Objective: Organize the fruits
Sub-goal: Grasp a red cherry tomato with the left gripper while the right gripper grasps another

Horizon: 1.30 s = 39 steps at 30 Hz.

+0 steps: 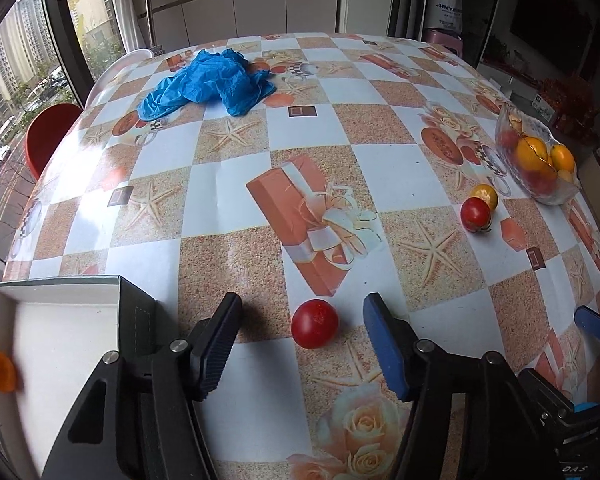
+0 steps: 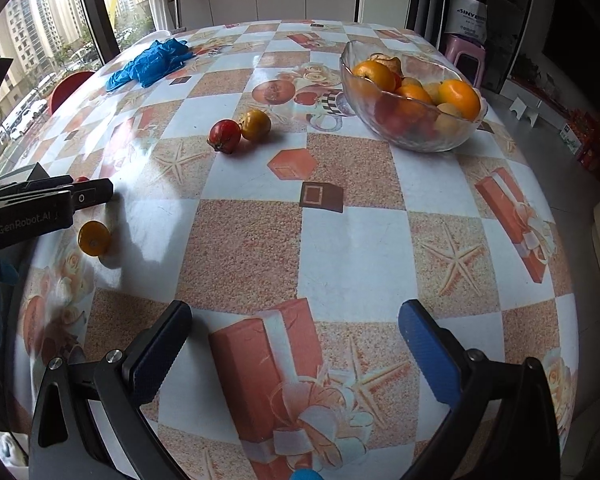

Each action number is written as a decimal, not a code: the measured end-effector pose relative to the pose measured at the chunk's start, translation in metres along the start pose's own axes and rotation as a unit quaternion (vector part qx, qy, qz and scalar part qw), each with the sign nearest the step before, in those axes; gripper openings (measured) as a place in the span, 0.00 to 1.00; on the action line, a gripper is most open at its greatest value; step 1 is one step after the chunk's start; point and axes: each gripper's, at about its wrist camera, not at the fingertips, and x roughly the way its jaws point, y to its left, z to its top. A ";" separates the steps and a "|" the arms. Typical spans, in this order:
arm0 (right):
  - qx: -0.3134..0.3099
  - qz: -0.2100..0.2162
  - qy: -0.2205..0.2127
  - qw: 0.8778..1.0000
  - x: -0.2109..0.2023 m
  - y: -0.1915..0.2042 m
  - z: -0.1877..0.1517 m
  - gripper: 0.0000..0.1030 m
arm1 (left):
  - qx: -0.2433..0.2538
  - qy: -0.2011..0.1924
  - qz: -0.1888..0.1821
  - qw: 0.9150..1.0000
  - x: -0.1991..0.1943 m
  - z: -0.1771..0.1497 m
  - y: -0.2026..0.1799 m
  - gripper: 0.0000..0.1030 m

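A round red fruit (image 1: 314, 323) sits on the surface (image 1: 380, 160), which wears a checked cloth with starfish, roses and gift boxes on it. The fruit is smooth and shiny, like a small tomato. It lies between the two fingers of the left gripper (image 1: 300, 344). The jaws are apart and do not touch the fruit; there is a gap on each side.

Just left of that gripper is a box (image 1: 60, 320) with a white inside and dark walls. One orange fruit (image 1: 1, 371) lies in it, at the left edge of the left wrist view.

Farther off, a red fruit (image 2: 225, 136) and a yellow fruit (image 2: 256, 125) lie side by side and touch. The red one has a small dark stem end. Near them, to the right, stands a clear glass bowl (image 2: 412, 136) full of orange, yellow and red fruits.

Another small yellow-orange fruit (image 2: 94, 238) lies alone on the surface, right under the side of the left gripper in the right wrist view.

The right gripper (image 2: 296, 344) hangs over a bare part of the cloth. Its jaws are wide apart and hold nothing.

A crumpled blue plastic glove (image 1: 208, 82) lies at the far side of the surface.
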 end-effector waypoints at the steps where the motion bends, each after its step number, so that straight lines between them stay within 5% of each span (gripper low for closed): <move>1: 0.002 0.001 0.002 1.000 0.001 0.001 0.003 1.00 | 0.005 -0.002 0.000 1.000 -0.001 0.000 -0.002 0.48; 4: 0.007 0.014 0.002 1.000 0.004 0.006 0.012 1.00 | 0.014 -0.006 -0.003 1.000 -0.002 0.000 -0.008 0.24; 17: 0.033 0.035 -0.027 0.998 0.025 0.038 0.061 0.85 | -0.009 -0.020 -0.021 1.000 -0.009 -0.011 0.003 0.22; 25: 0.050 0.048 -0.036 0.997 0.039 0.053 0.092 0.53 | -0.009 -0.024 -0.020 0.999 -0.010 -0.014 0.004 0.22; 27: 0.052 0.046 -0.037 0.997 0.041 0.055 0.095 0.27 | -0.007 -0.025 -0.019 0.999 -0.010 -0.015 0.004 0.22; 28: 0.055 0.050 -0.036 0.997 0.041 0.054 0.095 0.22 | -0.007 -0.026 -0.018 0.999 -0.010 -0.015 0.004 0.22; 39: 0.020 0.077 -0.040 0.996 0.005 0.033 0.032 0.22 | -0.011 -0.037 -0.008 0.999 -0.033 -0.056 -0.010 0.22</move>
